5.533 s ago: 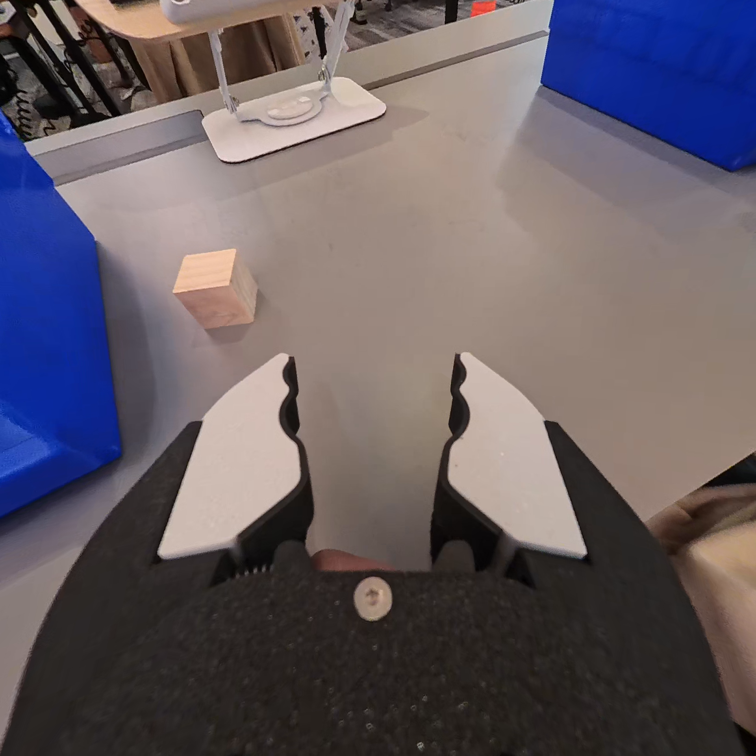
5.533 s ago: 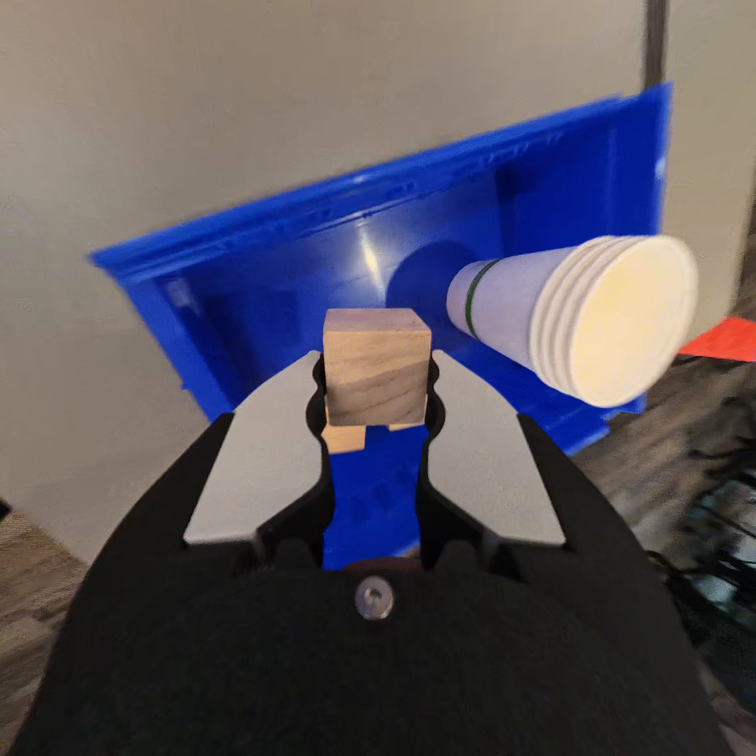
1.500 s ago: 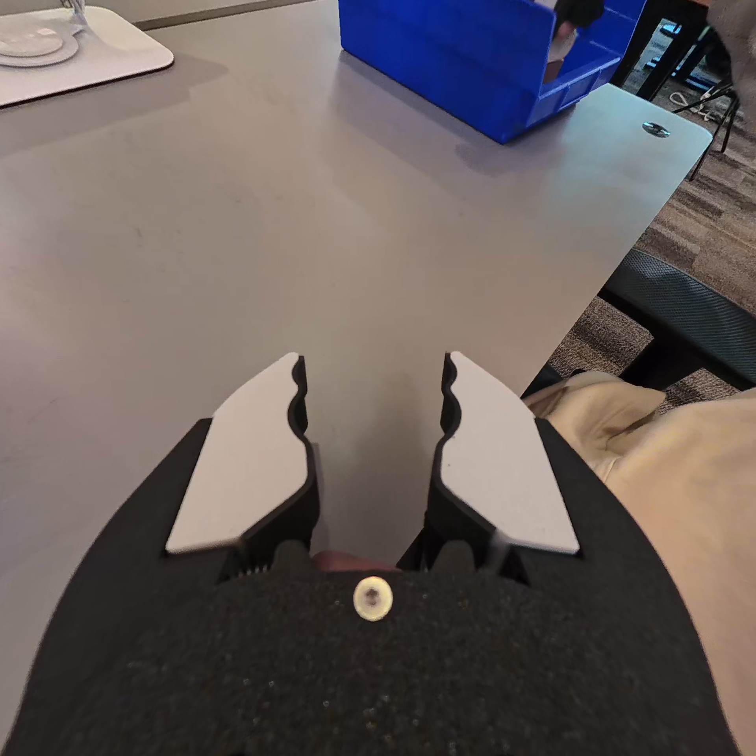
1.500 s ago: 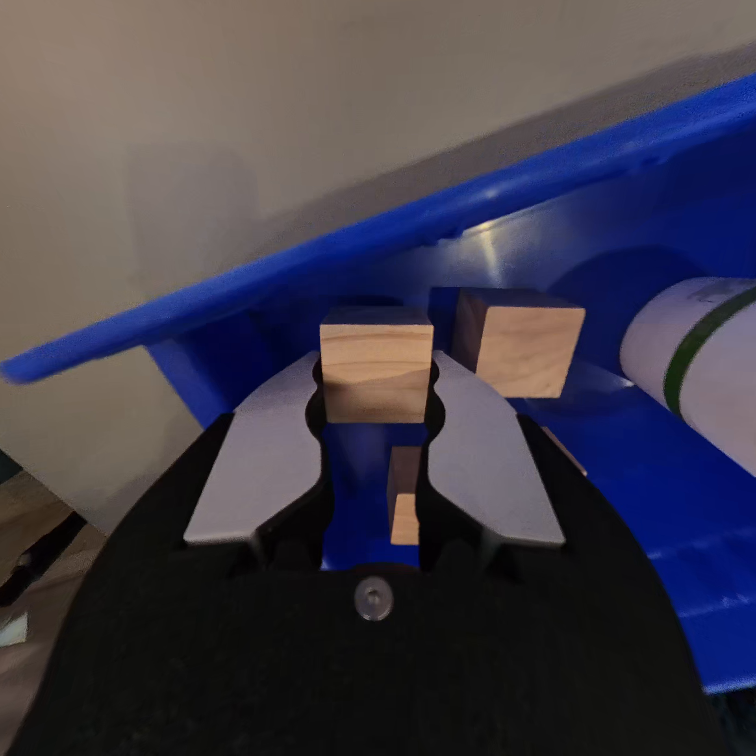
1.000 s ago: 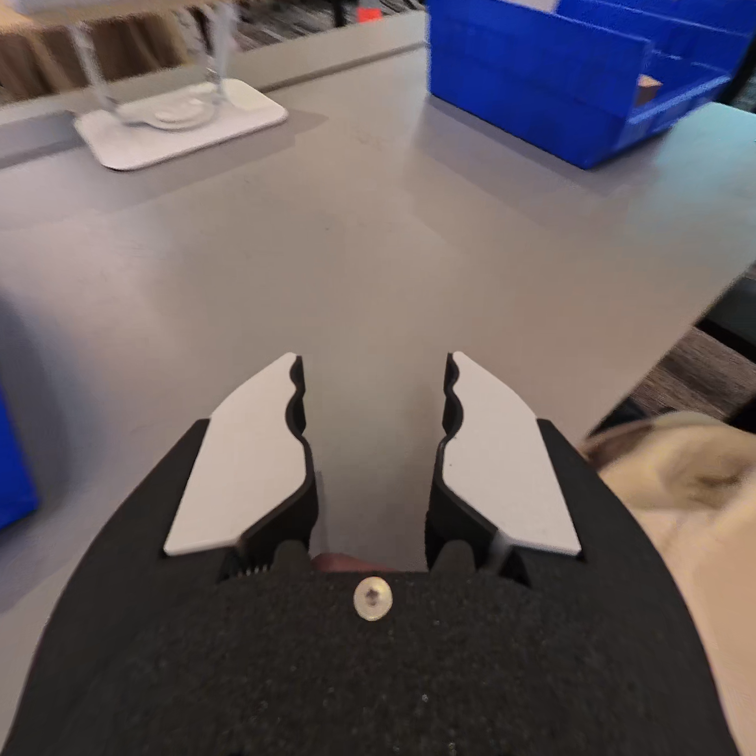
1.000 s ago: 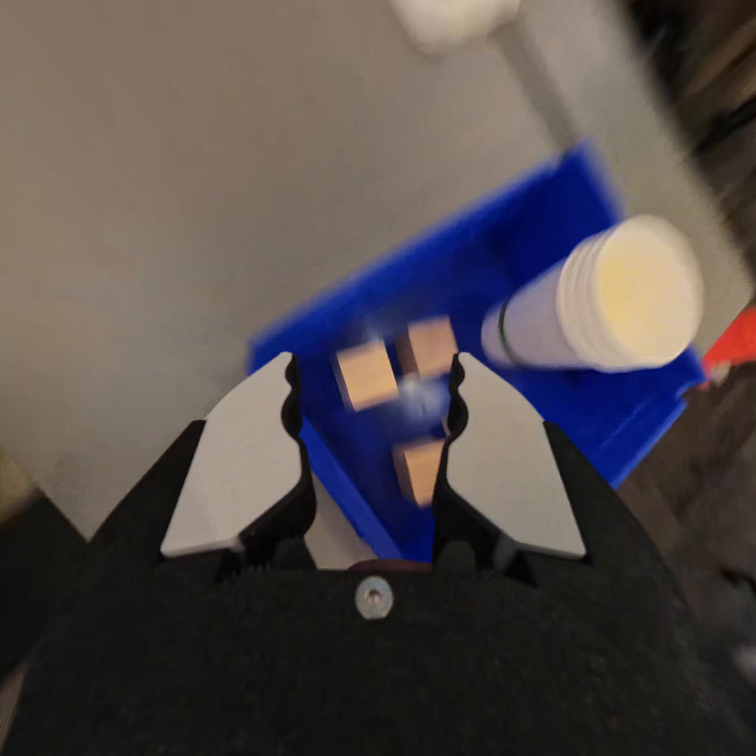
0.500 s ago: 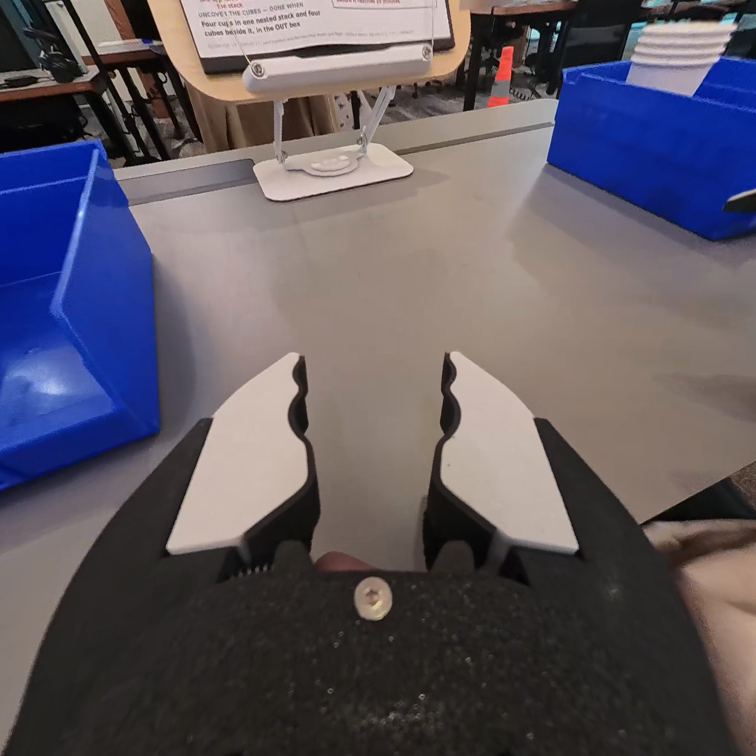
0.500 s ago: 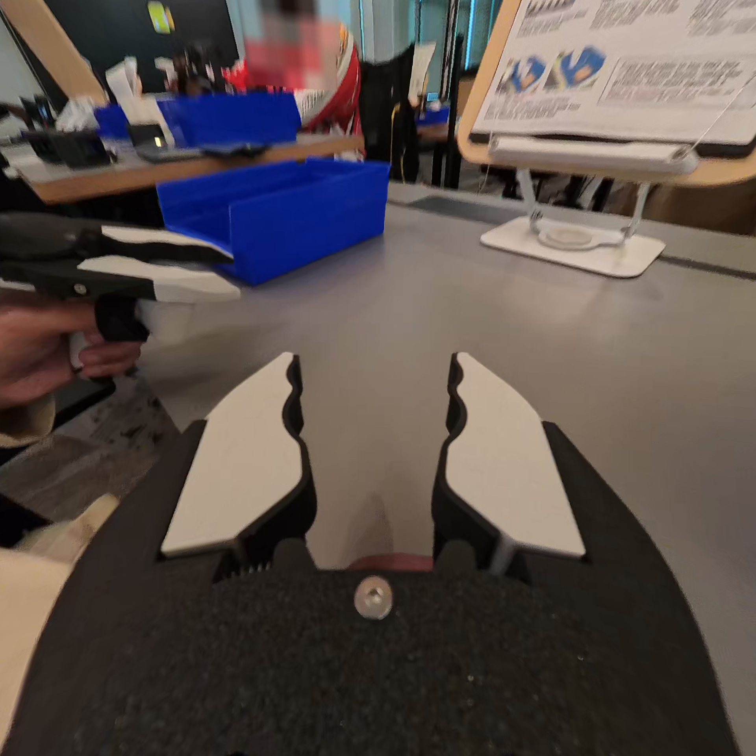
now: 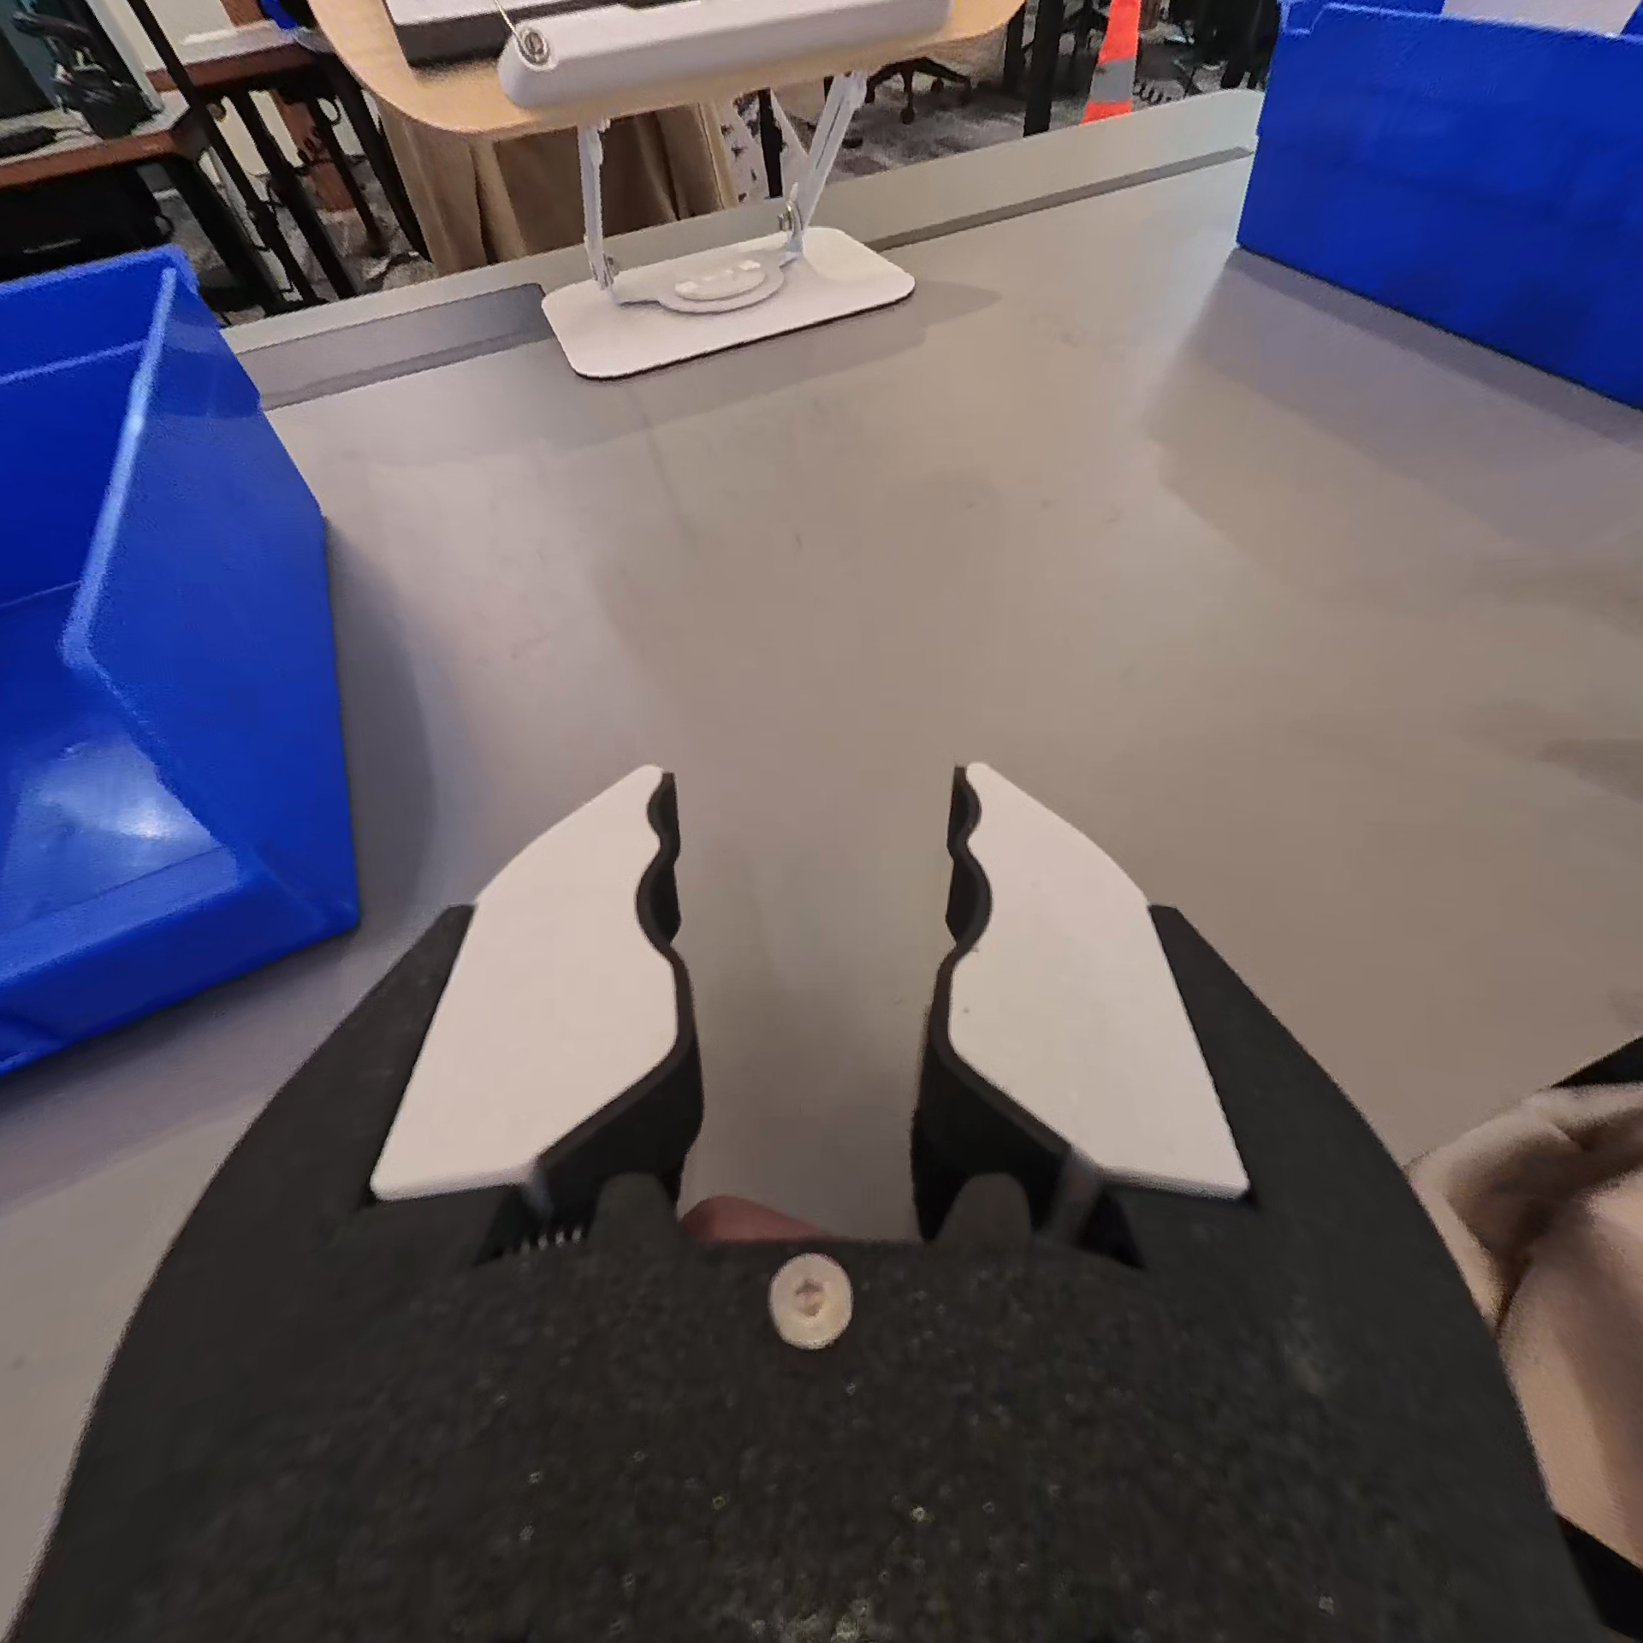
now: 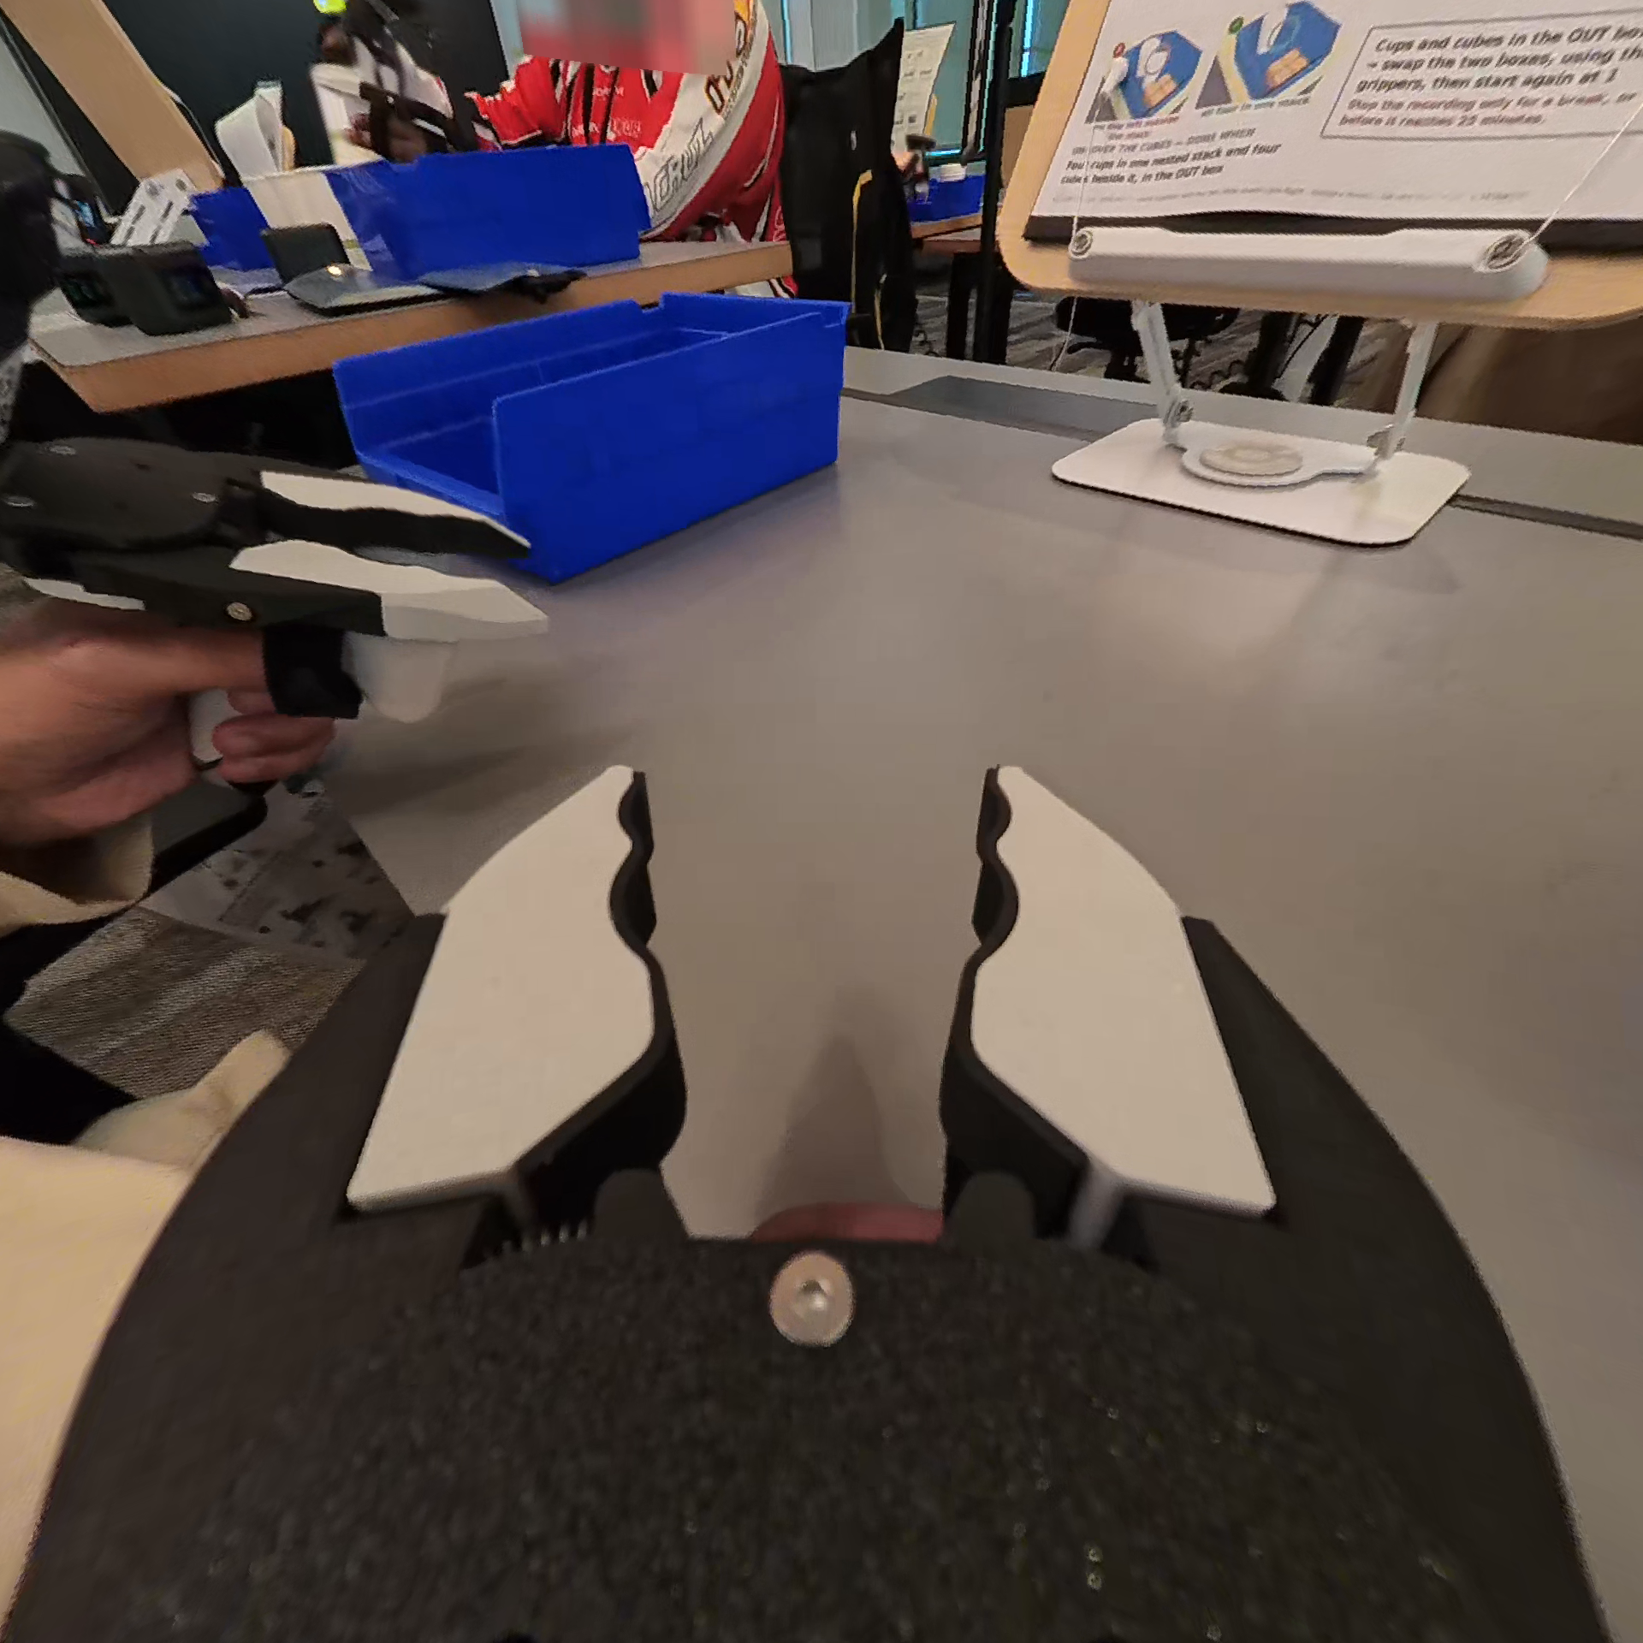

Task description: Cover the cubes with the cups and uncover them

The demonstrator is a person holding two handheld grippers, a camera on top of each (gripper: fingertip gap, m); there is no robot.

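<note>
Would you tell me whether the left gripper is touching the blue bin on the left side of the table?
Apart. In the left wrist view, the left gripper hangs open and bare grey table separates its fingertips from the blue bin.

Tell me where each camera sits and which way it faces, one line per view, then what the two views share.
Left wrist view: on the open left hand-held gripper, low above the grey tabletop, facing the white document stand; a cream sleeve shows.
Right wrist view: on the open right hand-held gripper, facing across the table to the left-side blue plastic bin; the bare hand shows.
Shared: tabletop, stand, that bin, left hand-held gripper.
</note>
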